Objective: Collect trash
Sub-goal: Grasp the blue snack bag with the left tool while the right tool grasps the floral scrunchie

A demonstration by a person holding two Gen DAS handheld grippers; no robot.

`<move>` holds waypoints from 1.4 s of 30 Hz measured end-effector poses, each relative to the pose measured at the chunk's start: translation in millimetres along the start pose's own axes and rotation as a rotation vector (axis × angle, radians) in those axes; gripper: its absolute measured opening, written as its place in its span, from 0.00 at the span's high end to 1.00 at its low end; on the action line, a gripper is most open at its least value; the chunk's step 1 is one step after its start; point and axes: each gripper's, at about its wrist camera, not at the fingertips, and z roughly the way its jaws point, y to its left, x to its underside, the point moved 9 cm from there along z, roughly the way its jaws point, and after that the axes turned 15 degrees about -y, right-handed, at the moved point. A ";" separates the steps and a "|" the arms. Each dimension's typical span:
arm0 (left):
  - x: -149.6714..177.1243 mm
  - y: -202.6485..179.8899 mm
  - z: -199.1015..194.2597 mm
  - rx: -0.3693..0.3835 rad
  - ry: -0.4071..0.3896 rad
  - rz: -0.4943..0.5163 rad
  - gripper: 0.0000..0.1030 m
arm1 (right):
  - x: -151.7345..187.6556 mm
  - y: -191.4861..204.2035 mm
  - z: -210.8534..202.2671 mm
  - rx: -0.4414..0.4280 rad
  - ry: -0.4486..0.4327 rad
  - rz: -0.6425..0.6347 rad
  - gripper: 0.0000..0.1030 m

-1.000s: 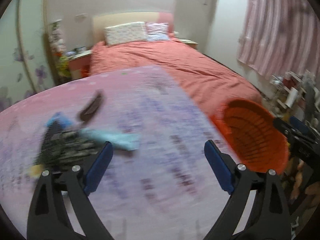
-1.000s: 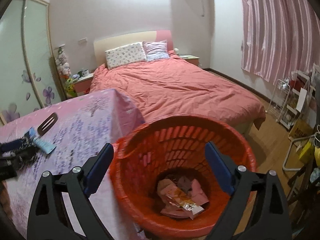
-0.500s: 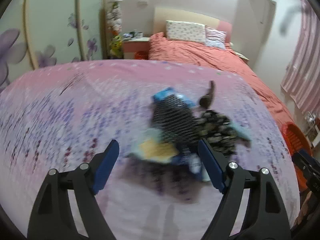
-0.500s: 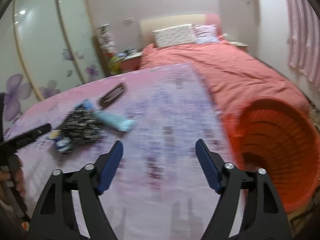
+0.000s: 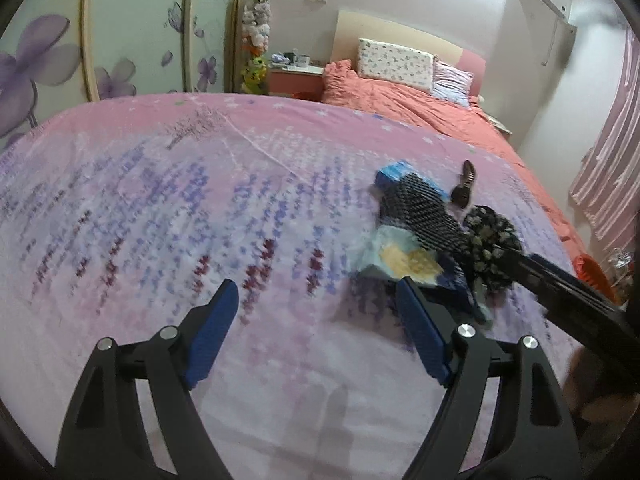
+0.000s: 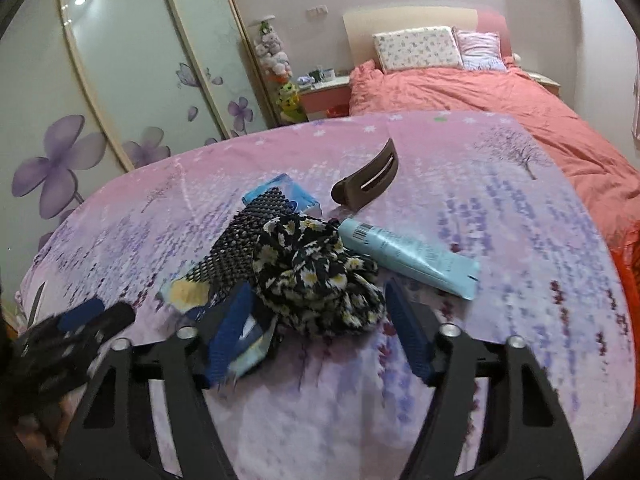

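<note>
Two grippers angled down, right gripper (image 6: 318, 326) closing around floral cloth (image 6: 316, 272)

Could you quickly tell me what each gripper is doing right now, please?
Left gripper: open, empty, beside the pile.
Right gripper: jaws closing around the black floral cloth, not yet gripping it.

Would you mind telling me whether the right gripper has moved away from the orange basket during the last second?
Yes. The right gripper swung left from over the orange basket, now at the view's right edge, to the floral cloth, jaws closing.
</note>
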 end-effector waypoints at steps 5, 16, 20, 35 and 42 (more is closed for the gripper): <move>7.6 -29.3 -0.8 0.073 0.017 -0.016 0.23 | 10.6 -14.7 -5.0 0.040 0.026 -0.002 0.91; 30.1 -96.0 26.9 0.126 0.075 0.047 0.45 | 15.9 -66.4 -45.0 0.144 -0.008 0.013 0.92; 29.6 -76.9 38.2 0.083 0.096 0.029 0.52 | 17.8 -73.5 -49.9 0.159 -0.013 0.013 0.92; -13.3 14.1 21.7 -0.028 0.009 -0.065 0.17 | 17.0 -92.8 -53.6 0.163 -0.025 0.055 0.89; -22.1 -5.6 44.8 -0.064 0.033 -0.073 0.14 | 16.1 -91.4 -54.8 0.130 -0.032 0.087 0.56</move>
